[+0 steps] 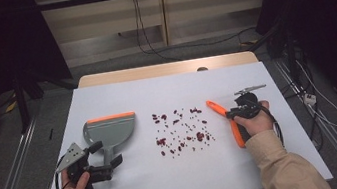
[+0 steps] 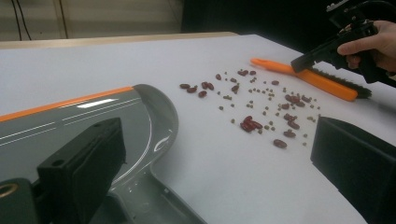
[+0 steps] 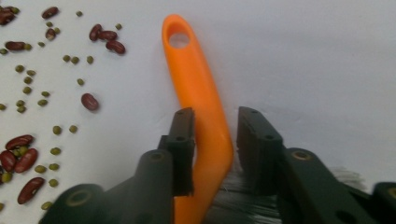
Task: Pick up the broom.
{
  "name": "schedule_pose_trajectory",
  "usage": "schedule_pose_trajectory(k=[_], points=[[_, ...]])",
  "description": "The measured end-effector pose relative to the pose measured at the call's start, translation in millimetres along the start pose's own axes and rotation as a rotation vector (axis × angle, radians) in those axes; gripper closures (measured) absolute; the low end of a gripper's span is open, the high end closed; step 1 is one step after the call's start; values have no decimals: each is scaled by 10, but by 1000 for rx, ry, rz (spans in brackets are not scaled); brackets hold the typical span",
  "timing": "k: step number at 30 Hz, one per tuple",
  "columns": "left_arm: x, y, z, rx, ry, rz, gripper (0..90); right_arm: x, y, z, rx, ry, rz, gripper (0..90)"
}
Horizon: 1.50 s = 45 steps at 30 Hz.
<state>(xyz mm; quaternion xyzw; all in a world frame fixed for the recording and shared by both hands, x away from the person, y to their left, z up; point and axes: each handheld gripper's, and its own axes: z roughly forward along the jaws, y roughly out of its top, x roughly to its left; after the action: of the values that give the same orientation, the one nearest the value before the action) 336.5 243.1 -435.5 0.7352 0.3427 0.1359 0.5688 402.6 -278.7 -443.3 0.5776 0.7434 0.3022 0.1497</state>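
Slipping is the main risk: the right gripper has its jaws around the orange brush, one pad against the handle, the other pad with a small gap on its far side, so the brush lies between them but is not pinched. If the hand lifts now, I think the brush can tilt or drop and push the beans lying beside it farther away. The right hand comes from behind, gripper pointing along the handle. The left gripper has its jaws spread wide over the stem of the grey dustpan. It holds nothing, so the pan may slide when beans are swept against it.
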Motion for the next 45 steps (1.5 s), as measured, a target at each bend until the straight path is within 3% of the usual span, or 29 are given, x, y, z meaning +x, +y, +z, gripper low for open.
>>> schedule_pose_trajectory(k=[3, 9, 22, 24, 28, 34, 45], points=[[-2, -1, 4, -1, -1, -5, 30, 15, 4, -14, 39, -30, -3, 641], [-1, -2, 11, -1, -4, -6, 30, 29, 29, 1, 79, -25, 17, 644], [-5, 3, 7, -4, -6, -6, 30, 145, 10, 73, 85, -90, -2, 657], [-8, 3, 7, -8, -7, -9, 30, 165, 14, 87, 87, -105, -23, 659], [-12, 1, 4, -6, -10, -4, 30, 124, 18, 89, 94, -78, -5, 672], [-12, 8, -5, -5, -6, 3, 30, 169, 28, 102, 96, -109, -14, 678], [-11, 12, -14, -14, -2, -7, 30, 148, 43, 85, 99, -97, -3, 690]])
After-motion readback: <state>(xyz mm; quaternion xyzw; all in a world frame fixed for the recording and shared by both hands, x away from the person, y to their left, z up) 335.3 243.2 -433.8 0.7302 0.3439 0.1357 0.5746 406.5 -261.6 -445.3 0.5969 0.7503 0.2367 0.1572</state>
